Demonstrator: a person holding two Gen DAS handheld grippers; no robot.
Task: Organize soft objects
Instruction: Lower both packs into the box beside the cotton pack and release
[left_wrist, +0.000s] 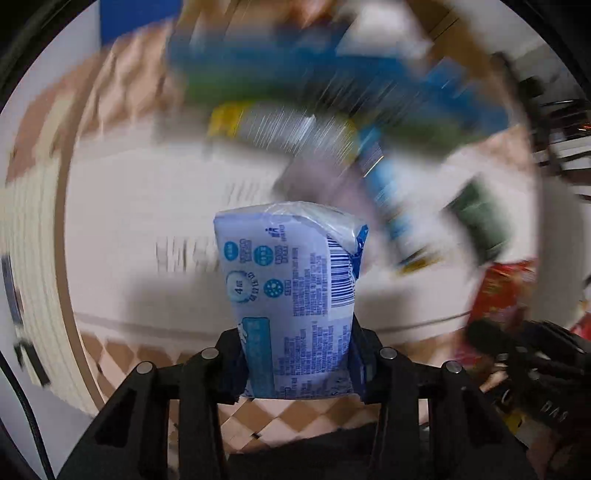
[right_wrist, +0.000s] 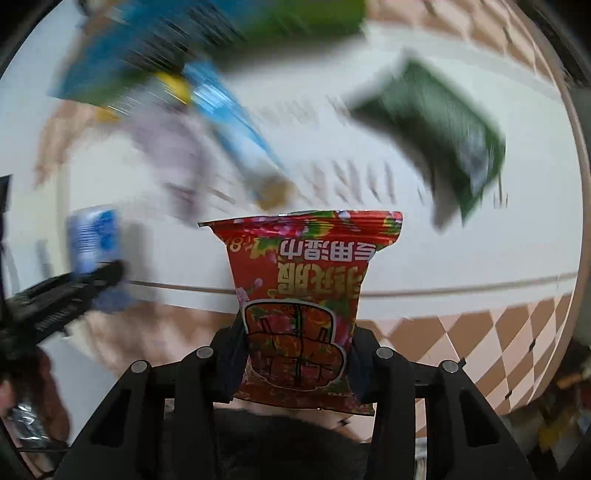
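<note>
Left gripper (left_wrist: 297, 363) clamped narrow on a pale blue tissue pack (left_wrist: 291, 291), held above the table (left_wrist: 147, 221). Right gripper (right_wrist: 295, 363) pinching a red wipes packet (right_wrist: 301, 291). Both standing lengthwise, pointing away from the fingers.

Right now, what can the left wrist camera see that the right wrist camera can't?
Only the left wrist view shows the printed back and barcode of the pale blue pack held in the left tool. Only the right wrist view shows the front of the red pack held in the right tool. Both show the white table and a blurred dark green pack.
</note>
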